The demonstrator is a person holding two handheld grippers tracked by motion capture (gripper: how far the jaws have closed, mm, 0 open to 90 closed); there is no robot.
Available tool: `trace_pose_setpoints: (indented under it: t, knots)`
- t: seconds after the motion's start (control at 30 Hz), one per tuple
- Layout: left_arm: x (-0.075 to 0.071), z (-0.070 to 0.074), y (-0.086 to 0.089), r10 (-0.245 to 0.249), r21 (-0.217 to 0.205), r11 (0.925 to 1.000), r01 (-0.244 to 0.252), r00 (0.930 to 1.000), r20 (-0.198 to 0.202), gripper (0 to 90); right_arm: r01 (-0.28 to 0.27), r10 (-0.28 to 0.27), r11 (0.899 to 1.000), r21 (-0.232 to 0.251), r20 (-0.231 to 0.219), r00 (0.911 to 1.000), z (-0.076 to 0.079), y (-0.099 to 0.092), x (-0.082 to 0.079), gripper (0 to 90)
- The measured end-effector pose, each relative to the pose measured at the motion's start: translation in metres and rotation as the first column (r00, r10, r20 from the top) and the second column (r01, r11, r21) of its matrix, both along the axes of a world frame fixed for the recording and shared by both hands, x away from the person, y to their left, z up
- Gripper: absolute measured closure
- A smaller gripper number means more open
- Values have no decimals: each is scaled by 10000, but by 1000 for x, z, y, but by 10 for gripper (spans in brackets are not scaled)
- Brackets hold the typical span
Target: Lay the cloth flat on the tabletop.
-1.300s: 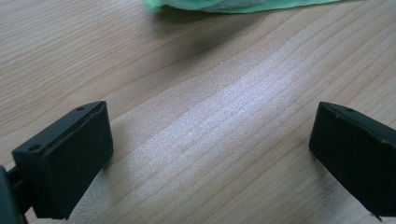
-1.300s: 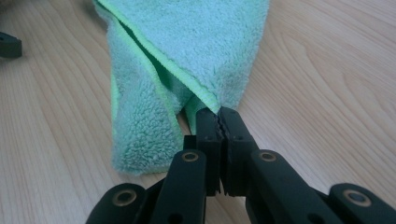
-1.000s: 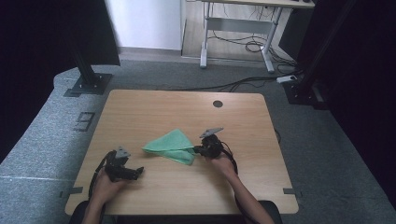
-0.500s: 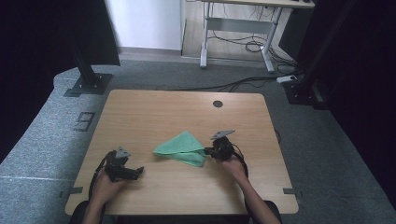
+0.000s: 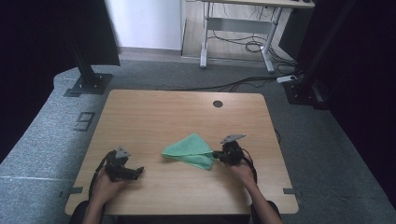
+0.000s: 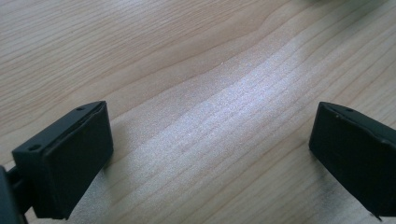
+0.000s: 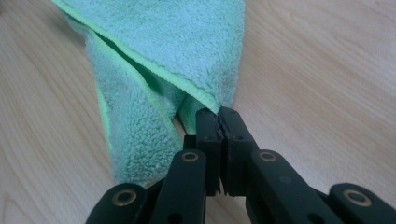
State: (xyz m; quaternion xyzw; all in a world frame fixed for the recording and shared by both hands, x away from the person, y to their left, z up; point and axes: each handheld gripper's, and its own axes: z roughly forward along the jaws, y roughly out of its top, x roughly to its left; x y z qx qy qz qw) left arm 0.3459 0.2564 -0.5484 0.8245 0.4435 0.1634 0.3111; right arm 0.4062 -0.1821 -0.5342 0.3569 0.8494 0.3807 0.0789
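A green cloth lies folded in a rough triangle near the middle of the wooden table. My right gripper is shut on the cloth's right corner; in the right gripper view the two black jaws meet at the tip and pinch the edge of the green cloth, which spreads away from them in doubled layers. My left gripper rests at the table's front left, apart from the cloth. Its jaws stand wide open over bare wood, with nothing between them.
A round cable hole sits near the table's far edge. Beyond the table are a grey carpet, a black stand base, desk legs and loose cables.
My right gripper has moved to the right, dragging the cloth's corner with it, so the whole cloth has shifted right. The left gripper has stayed where it was.
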Motion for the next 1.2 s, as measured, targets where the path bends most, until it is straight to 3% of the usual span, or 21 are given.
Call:
trace_pose_setpoints:
  t: [0.33,0.5,0.57,0.77,0.8,0.93,1.1,1.2]
  knots:
    - [0,2,-4,218,84,9997,-217,9996,-160,0,-66,67,10000,-56,30,10000,-2,-1,-5,835]
    - [2,7,-8,160,-28,9999,-161,9994,-293,99,52,-52,10000,25,-39,10000,-4,-4,-4,756]
    - [3,14,-15,-128,-471,9988,113,9994,-313,145,131,-131,9999,-3,-88,9999,-5,-5,-4,720]
    - [4,31,-28,-714,-870,9937,705,9974,-74,223,188,-188,9998,18,-94,9998,-6,-7,-4,664]
    - [5,38,-33,-973,-1126,9889,967,9953,4,247,188,-187,9998,41,-104,9998,-6,-7,-4,663]
    - [9,48,-42,-1329,-1347,9816,1350,9908,244,318,194,-193,9998,50,-78,9998,-6,-8,-4,664]
    - [15,54,-59,-1737,-976,9792,1776,9836,478,327,177,-176,9998,110,-97,9998,-5,-10,-5,667]
    - [21,54,-73,-2120,-538,9752,2148,9758,533,330,117,-116,9999,82,-149,9998,-6,-9,-6,678]
